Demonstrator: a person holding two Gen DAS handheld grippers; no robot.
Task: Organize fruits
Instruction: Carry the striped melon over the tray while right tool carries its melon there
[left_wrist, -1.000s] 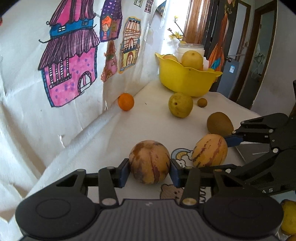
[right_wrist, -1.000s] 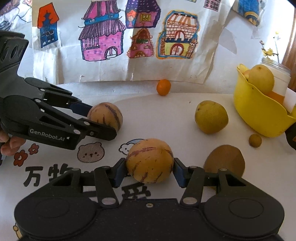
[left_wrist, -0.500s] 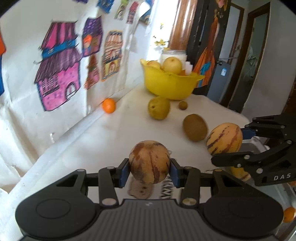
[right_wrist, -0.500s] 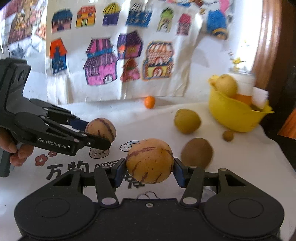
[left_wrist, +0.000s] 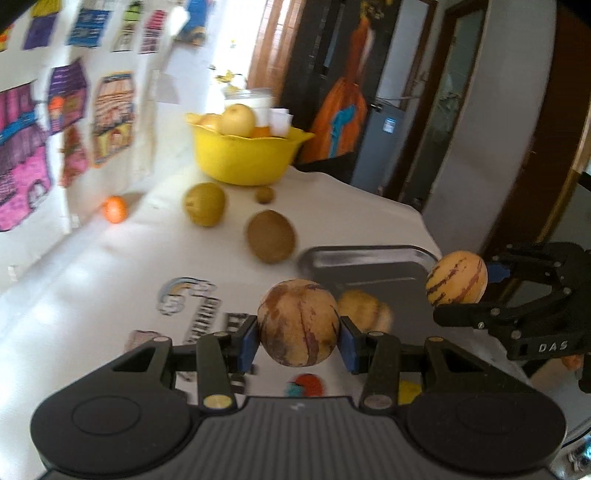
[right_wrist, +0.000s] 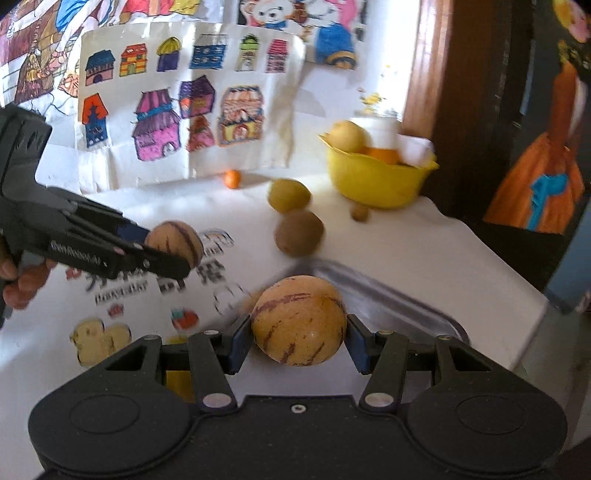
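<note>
The table carries a metal tray at its near right corner, partly hidden. A yellow bowl stands at the far edge. Lifted clear, left gripper clamps a brownish striped melon; right gripper clamps a yellower striped melon (the tablecloth print is blurred).

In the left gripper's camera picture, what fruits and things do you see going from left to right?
Small orange → yellow-green fruit → brown fruit → striped fruit in the left gripper → second striped fruit in the right gripper.
</note>
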